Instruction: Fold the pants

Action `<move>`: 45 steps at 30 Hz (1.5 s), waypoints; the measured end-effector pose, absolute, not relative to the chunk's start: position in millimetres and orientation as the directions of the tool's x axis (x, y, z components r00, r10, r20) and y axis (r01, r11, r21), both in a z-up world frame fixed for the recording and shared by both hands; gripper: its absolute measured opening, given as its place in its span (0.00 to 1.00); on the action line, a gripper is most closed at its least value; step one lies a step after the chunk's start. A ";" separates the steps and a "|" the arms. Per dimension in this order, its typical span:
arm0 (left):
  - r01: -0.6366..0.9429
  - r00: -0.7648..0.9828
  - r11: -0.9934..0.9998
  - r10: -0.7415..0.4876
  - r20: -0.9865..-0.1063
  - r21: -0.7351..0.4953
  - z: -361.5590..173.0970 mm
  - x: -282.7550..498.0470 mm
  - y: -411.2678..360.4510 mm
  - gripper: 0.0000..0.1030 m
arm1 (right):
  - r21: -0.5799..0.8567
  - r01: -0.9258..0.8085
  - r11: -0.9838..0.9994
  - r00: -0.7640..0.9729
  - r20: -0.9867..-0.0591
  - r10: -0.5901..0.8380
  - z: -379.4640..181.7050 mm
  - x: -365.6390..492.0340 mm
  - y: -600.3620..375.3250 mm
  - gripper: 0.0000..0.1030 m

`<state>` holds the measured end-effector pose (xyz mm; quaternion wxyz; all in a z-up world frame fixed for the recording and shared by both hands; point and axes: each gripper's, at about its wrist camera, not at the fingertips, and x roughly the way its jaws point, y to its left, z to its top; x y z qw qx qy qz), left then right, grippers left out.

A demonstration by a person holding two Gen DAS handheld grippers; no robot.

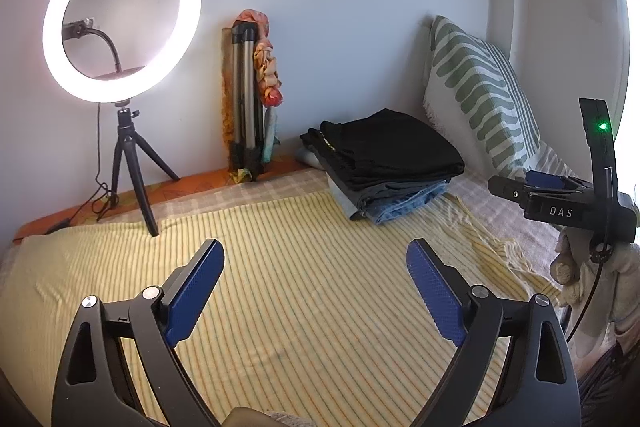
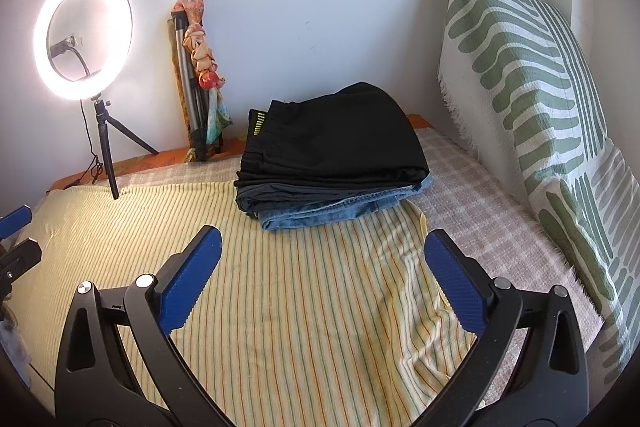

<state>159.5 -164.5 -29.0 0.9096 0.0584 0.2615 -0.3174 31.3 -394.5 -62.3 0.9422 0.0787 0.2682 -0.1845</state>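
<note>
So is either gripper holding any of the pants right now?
No, the left gripper and right gripper hang open over the striped blanket, apart from the folded pants stack.

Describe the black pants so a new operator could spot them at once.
Start at the green-and-white patterned pillow leaning on the wall at the right end of the bed. Just left of it, a stack of folded clothes sits on the yellow striped blanket. The black pants are its top layer, the only black piece, lying above a dark grey garment and blue jeans.
</note>
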 end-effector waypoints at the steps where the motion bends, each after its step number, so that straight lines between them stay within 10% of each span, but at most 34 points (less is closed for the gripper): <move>1: 0.603 0.670 0.797 -0.536 -0.514 -0.045 -29.5 159.0 -165.3 0.90 | 0.044 0.387 0.921 0.786 -0.538 -0.304 -64.1 32.6 -394.1 1.00; 45: 0.612 0.656 0.788 -0.552 -0.515 -0.064 -28.3 151.1 -161.4 0.95 | 0.021 0.372 0.928 0.776 -0.556 -0.298 -75.0 36.1 -389.3 1.00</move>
